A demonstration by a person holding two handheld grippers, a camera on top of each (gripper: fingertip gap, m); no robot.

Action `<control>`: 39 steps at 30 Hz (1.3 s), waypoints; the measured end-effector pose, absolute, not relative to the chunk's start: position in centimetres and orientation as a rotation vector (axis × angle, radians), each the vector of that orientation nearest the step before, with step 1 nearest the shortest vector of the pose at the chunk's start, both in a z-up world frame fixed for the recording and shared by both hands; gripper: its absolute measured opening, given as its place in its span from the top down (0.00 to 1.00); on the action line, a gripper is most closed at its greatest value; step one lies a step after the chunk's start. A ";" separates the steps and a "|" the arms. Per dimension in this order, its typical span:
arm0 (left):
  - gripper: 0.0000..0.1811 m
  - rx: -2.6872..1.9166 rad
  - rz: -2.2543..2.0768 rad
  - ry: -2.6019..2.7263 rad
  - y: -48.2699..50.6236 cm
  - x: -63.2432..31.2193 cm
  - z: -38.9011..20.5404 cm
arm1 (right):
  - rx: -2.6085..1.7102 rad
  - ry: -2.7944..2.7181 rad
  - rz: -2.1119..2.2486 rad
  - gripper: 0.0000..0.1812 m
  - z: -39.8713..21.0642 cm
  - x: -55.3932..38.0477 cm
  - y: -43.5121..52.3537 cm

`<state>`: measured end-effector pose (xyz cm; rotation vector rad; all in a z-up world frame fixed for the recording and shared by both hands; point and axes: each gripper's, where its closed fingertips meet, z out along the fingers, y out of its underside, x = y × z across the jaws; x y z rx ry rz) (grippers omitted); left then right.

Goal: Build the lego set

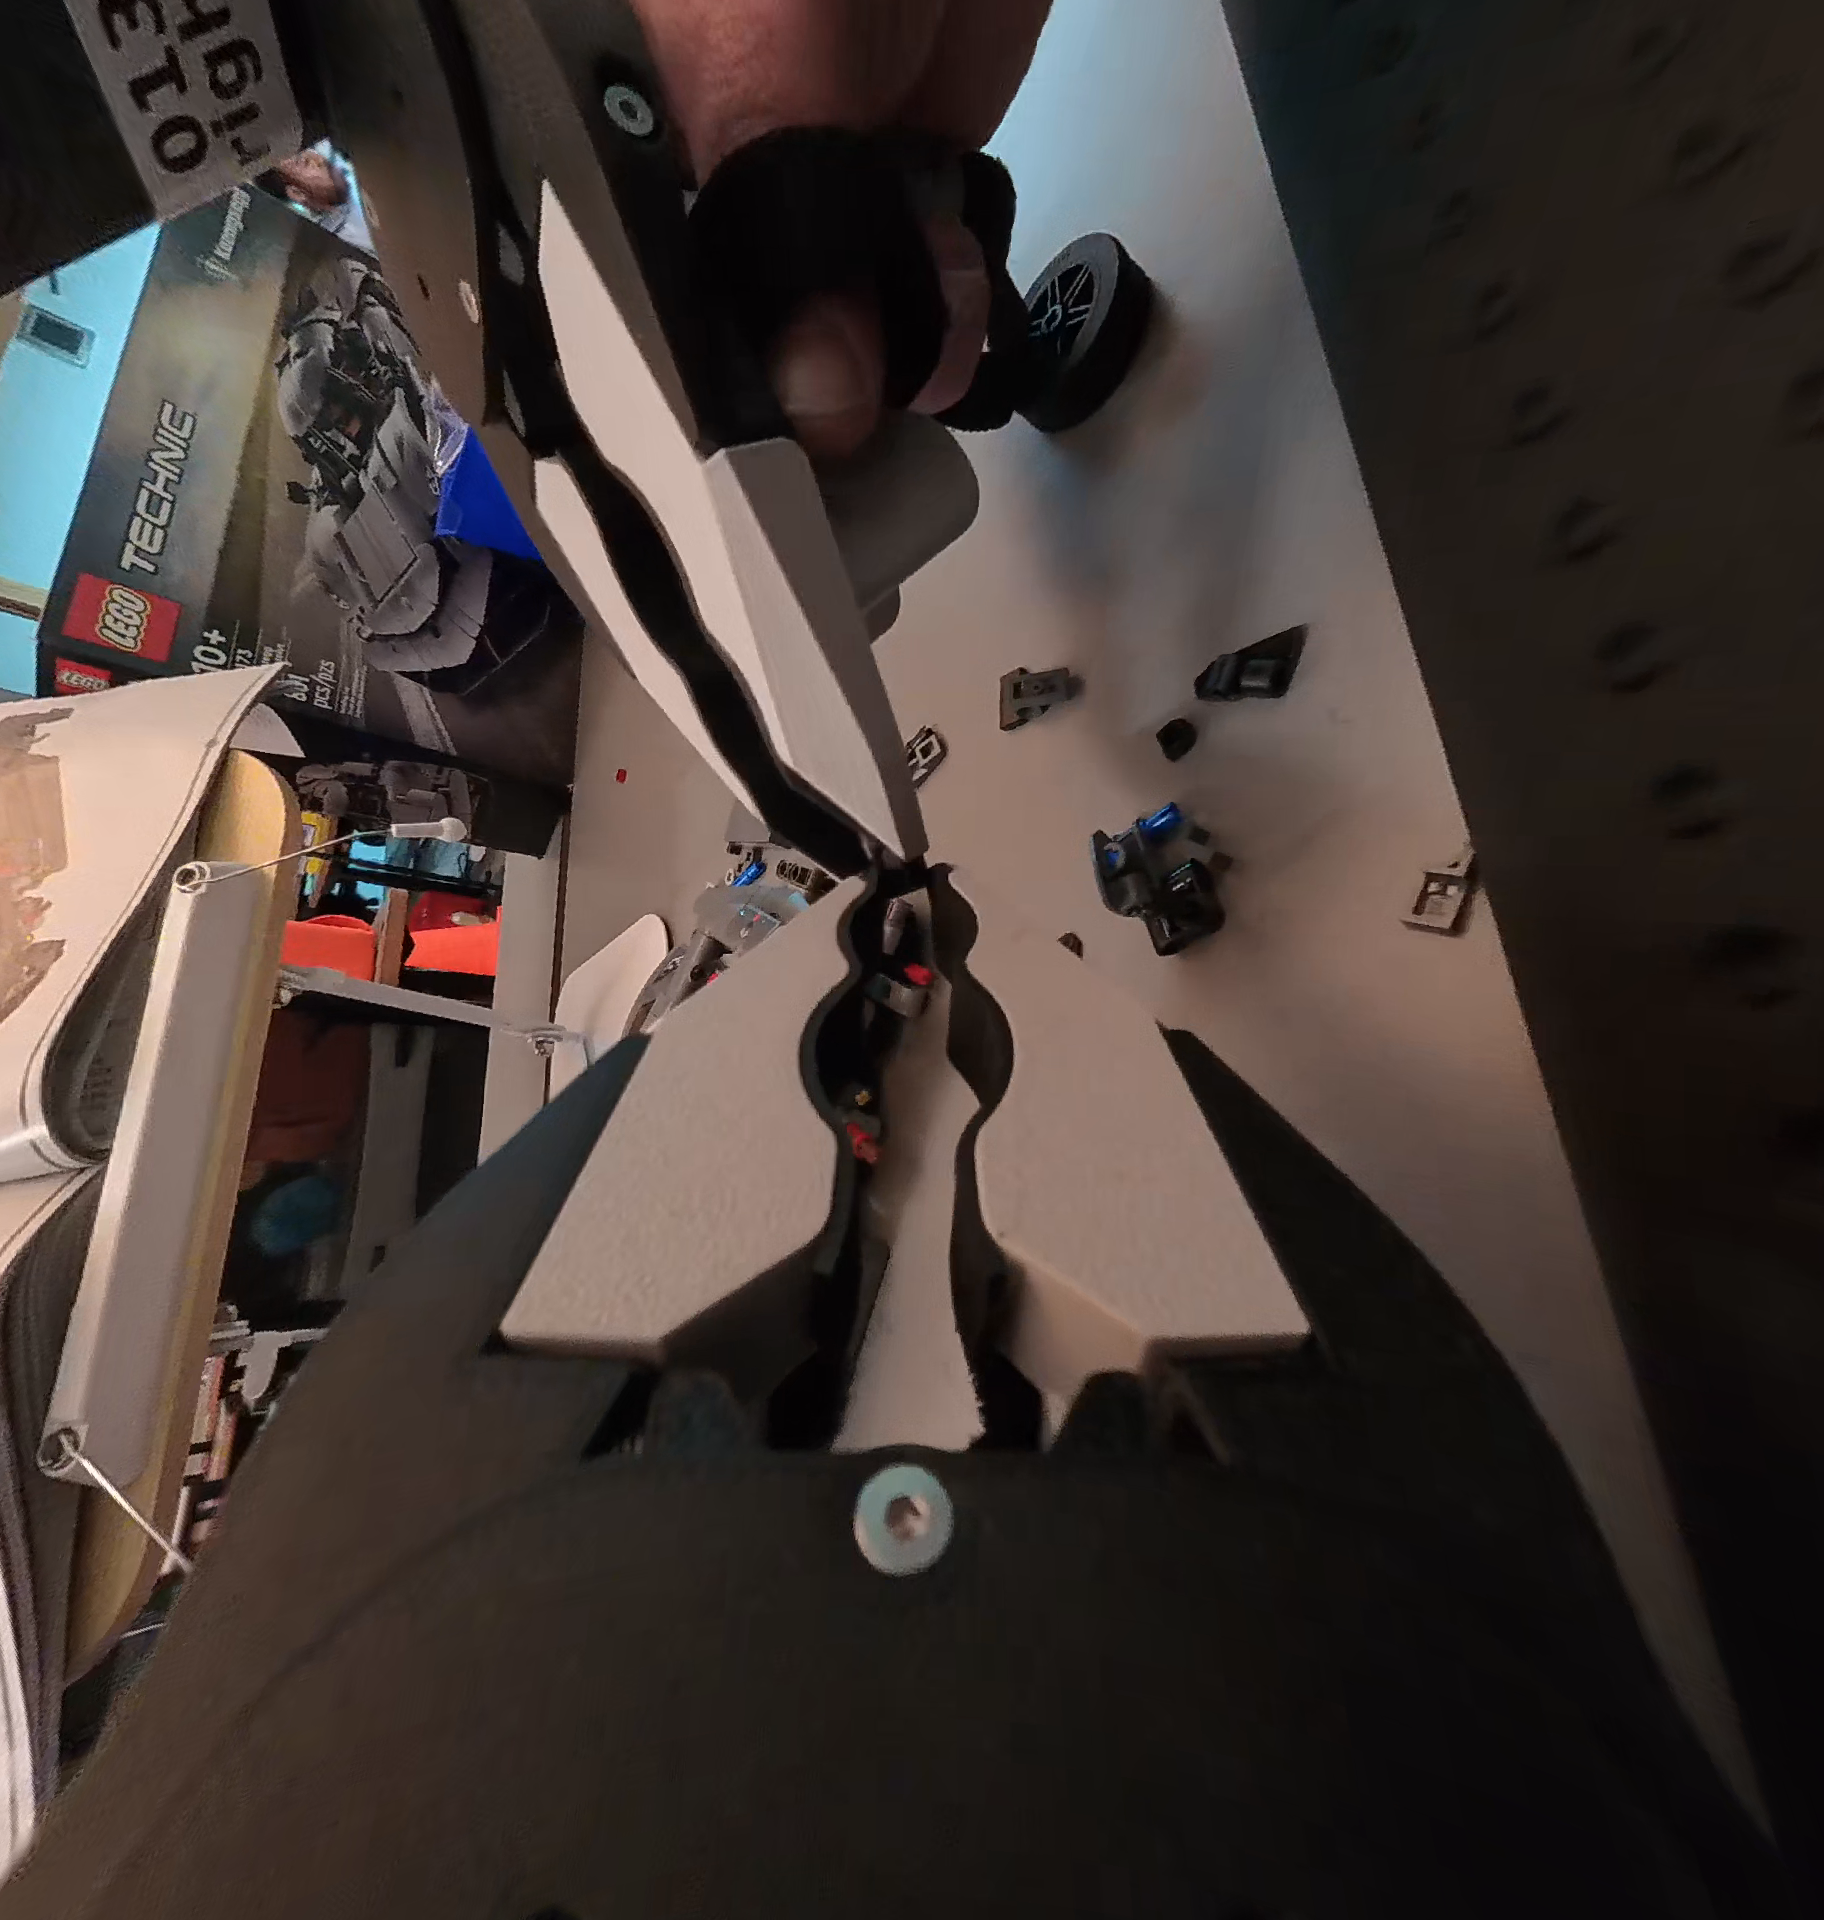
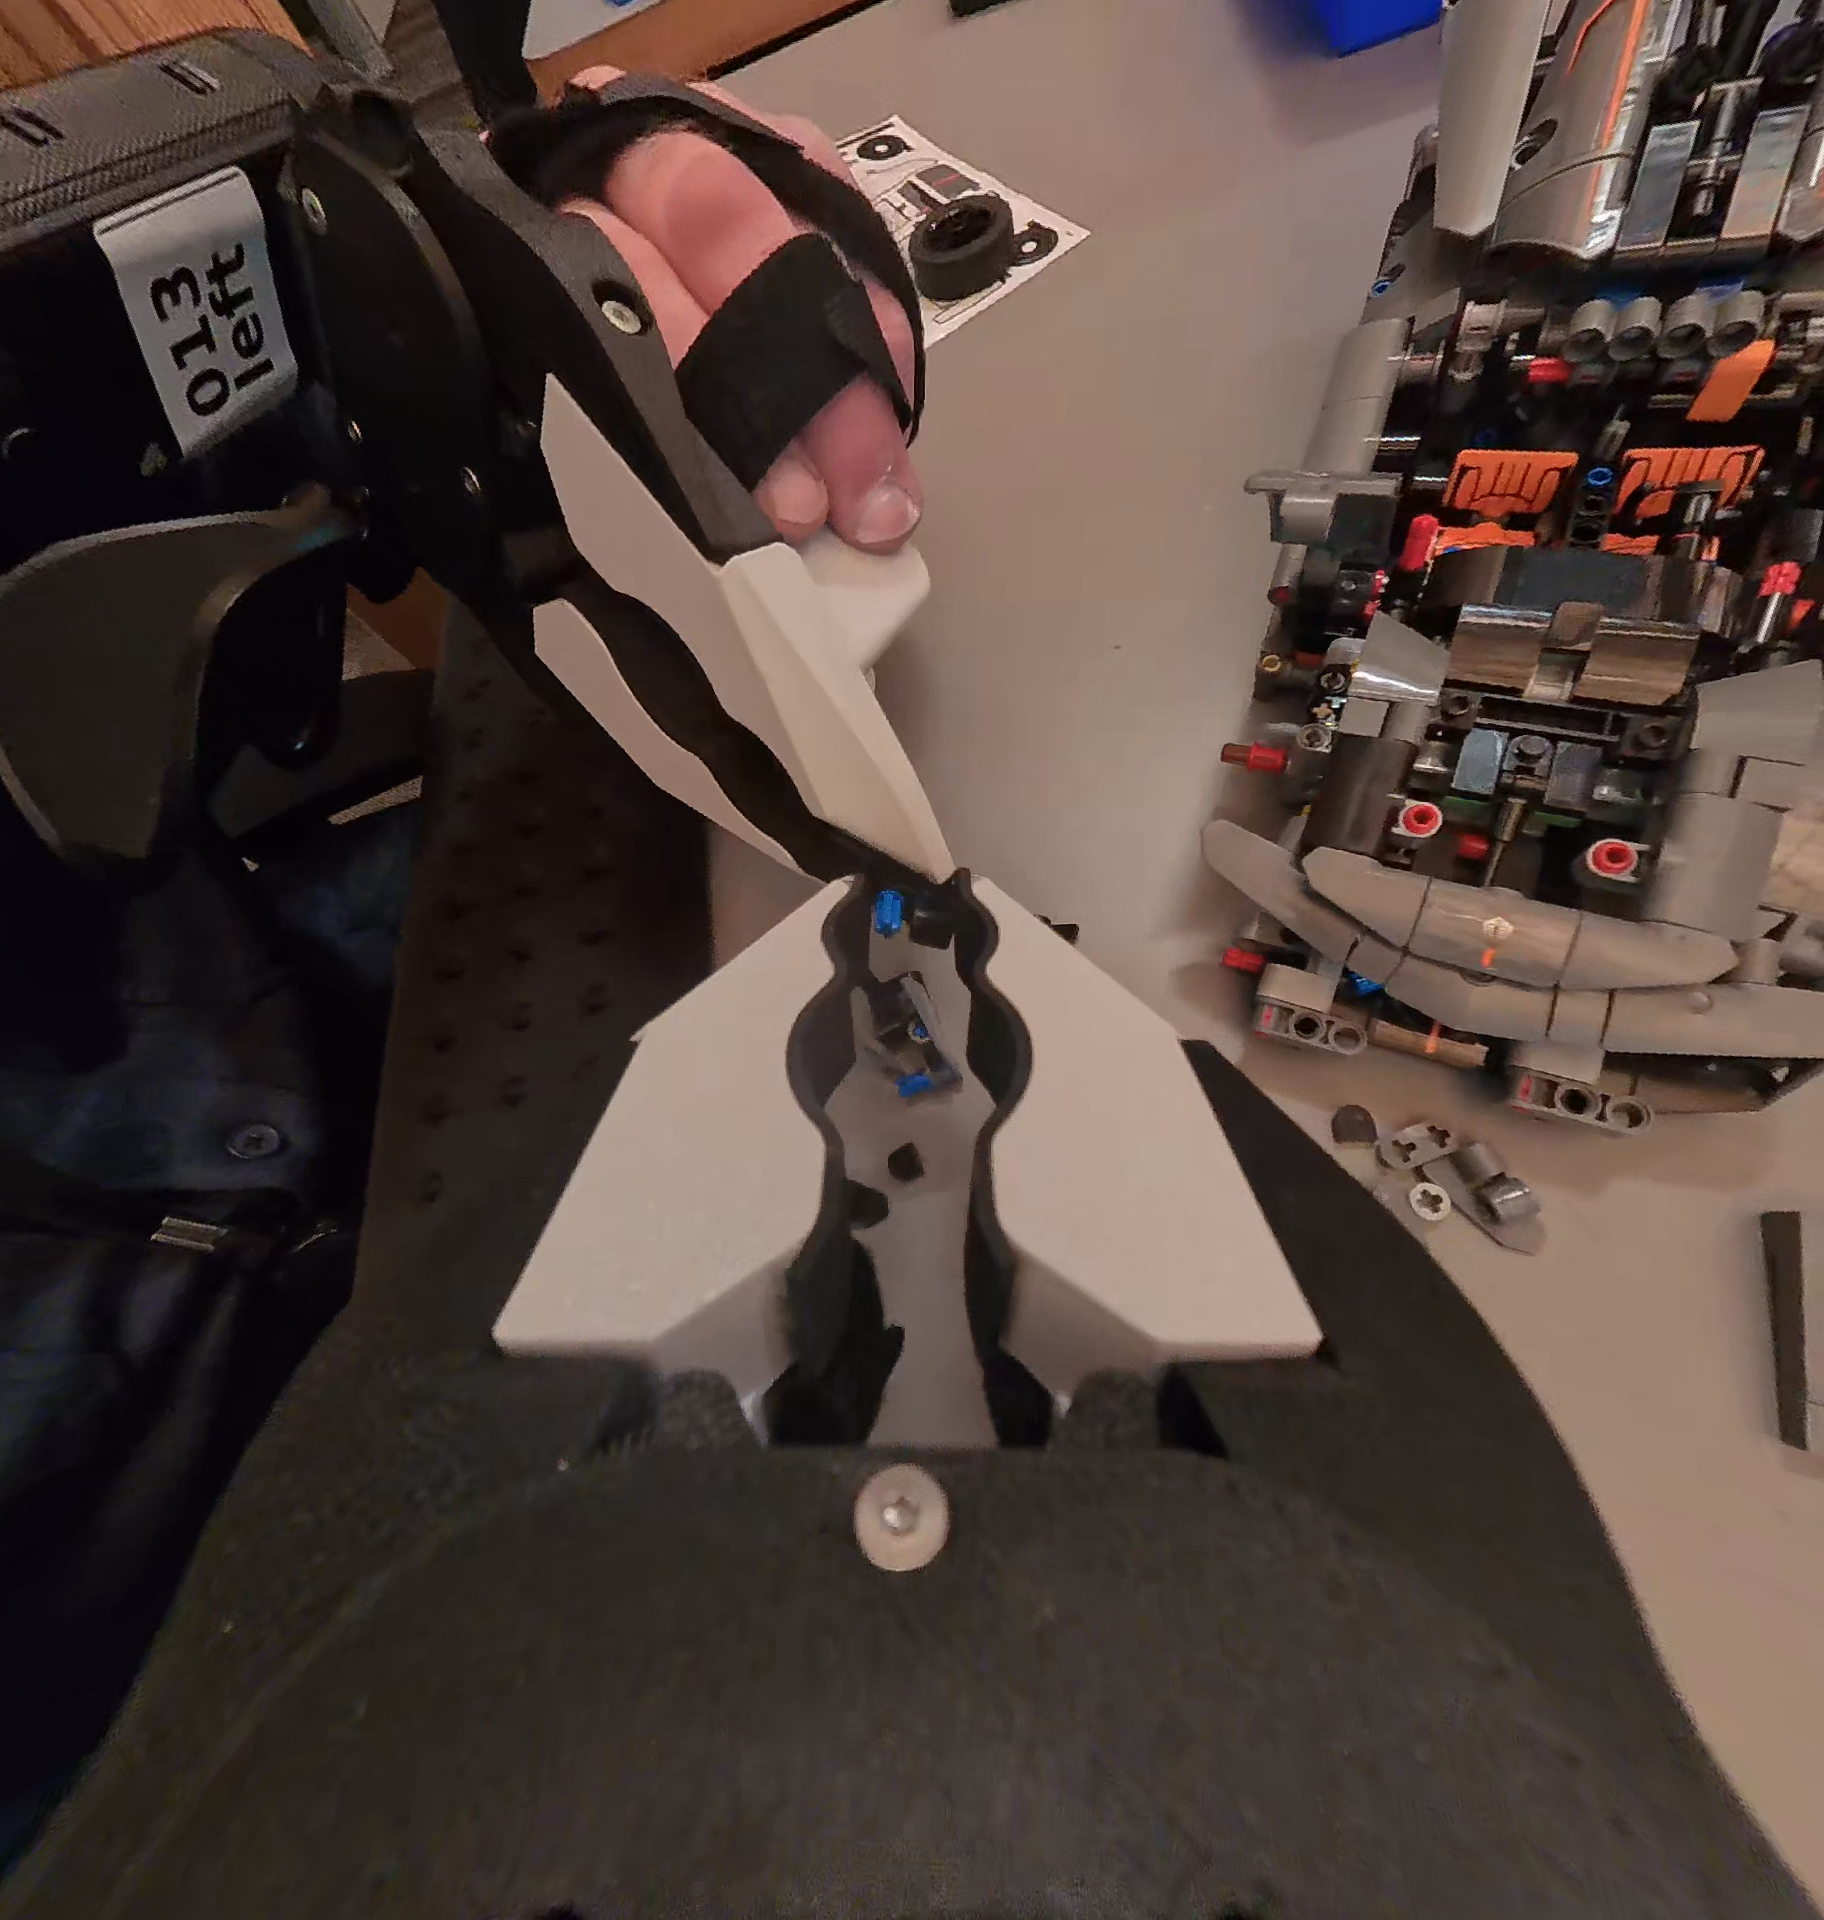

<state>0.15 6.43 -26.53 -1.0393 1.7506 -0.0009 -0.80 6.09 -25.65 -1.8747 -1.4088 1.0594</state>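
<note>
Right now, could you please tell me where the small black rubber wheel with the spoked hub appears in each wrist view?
Left wrist view: the black wheel sits upper right, beside the strapped hand.
Right wrist view: top centre, on a white printed sheet.
Shared landmark: the left gripper and right gripper meeting tip to tip, mid-frame in both.

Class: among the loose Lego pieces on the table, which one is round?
The black wheel: a tyre with a spoked hub. The other loose pieces are small, angular connectors.
</note>
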 end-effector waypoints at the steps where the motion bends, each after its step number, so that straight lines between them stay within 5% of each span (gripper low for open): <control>1: 0.97 -1.048 -0.020 1.750 6.4 0.1 -26.5 | -1.866 -1.401 1.057 0.92 -25.5 -0.8 6.2; 7: 0.97 -1.212 -0.376 1.682 6.1 0.1 -25.7 | -1.778 -1.433 0.954 0.89 -24.9 -0.1 6.5; 21: 0.97 -1.436 -1.085 1.562 5.1 -0.3 -24.5 | -1.690 -1.472 0.964 0.97 -24.5 -0.7 5.5; 34: 0.97 -1.491 -1.157 1.544 5.2 -0.4 -24.7 | -1.748 -1.387 1.099 0.97 -24.4 -0.8 5.7; 39: 0.89 -1.455 -0.916 1.531 6.7 -0.6 -24.8 | -1.783 -1.266 1.196 0.97 -23.7 -0.5 6.5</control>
